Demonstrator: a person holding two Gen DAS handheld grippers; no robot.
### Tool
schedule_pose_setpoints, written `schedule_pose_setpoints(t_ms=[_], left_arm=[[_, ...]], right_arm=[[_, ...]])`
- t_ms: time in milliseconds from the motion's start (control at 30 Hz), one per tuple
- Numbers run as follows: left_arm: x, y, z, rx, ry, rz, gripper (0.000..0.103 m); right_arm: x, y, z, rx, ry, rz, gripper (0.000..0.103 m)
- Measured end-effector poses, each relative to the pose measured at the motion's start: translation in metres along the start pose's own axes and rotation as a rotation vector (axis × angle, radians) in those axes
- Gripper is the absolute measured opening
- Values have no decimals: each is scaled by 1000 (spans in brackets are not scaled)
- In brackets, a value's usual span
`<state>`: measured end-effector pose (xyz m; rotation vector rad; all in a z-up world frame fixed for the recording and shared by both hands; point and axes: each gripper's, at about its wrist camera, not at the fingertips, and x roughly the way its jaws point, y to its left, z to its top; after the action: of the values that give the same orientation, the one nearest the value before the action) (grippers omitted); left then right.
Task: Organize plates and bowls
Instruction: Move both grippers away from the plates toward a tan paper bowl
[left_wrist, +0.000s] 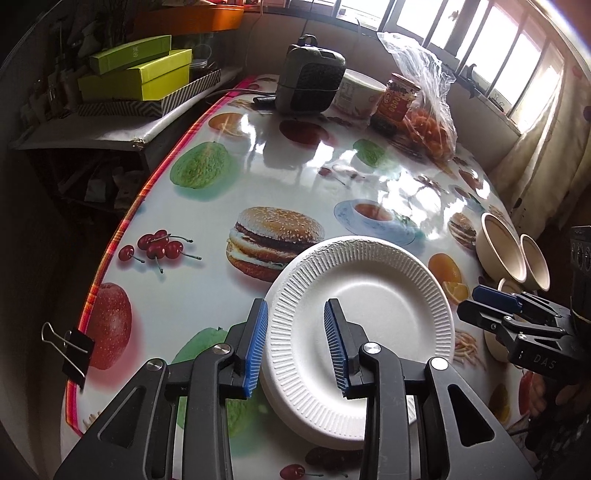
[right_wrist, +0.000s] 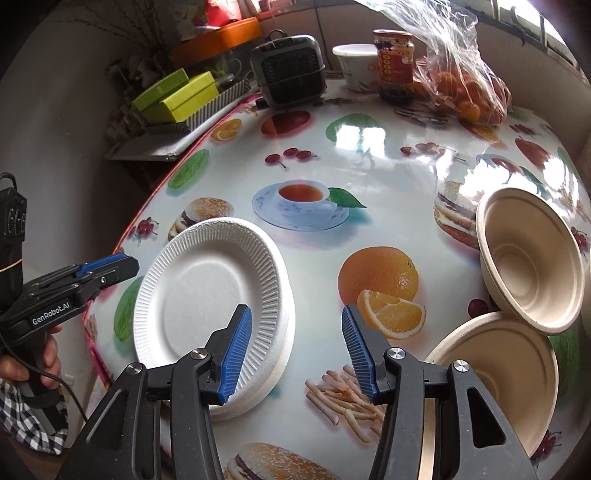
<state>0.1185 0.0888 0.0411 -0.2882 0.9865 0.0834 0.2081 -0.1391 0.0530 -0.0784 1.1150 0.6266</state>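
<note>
A stack of white ribbed foam plates (left_wrist: 369, 306) lies on the fruit-print table (left_wrist: 229, 177) near its front edge. My left gripper (left_wrist: 295, 349) stands open astride the stack's near-left rim, one blue pad outside the rim and one over the plate's well, neither pressing. In the right wrist view the same plates (right_wrist: 207, 288) sit at the left, with the left gripper (right_wrist: 109, 267) beside them. My right gripper (right_wrist: 297, 350) is open, its left finger over the stack's right rim and its right finger over bare table. Beige bowls (right_wrist: 528, 258) (right_wrist: 506, 373) rest at the right, one tilted against the other.
At the table's far end stand a dark heater (left_wrist: 310, 81), a white tub (left_wrist: 356, 94), a red-labelled jar (left_wrist: 395, 103) and a plastic bag of oranges (left_wrist: 430, 129). Green boxes (left_wrist: 147, 74) sit on a side shelf. A binder clip (left_wrist: 70, 347) grips the left edge.
</note>
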Motion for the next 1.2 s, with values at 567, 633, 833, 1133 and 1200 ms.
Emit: schedule_pose_setpoints(t_ms=[567,633,833,1133,1200], left_arm=[[-5,-40,8,134,-79,8,33],[-3,-47,9,150,-77,-6,33],[-2,-73,15,206,-80,-50,33],[6,-123,17,300,-51,-160,33],[8,-134,17,320,-43,-183,33]], right_arm=[[-20,-15,-17,54,-93,-110,62],[-26,-18,-19,65,-108,-122,63],[-48,-27,-23,90,-164,-175,64],[-85,-59,-38,174,-231,-263,68],[-91,-67,-43,194,-242,-279,68]])
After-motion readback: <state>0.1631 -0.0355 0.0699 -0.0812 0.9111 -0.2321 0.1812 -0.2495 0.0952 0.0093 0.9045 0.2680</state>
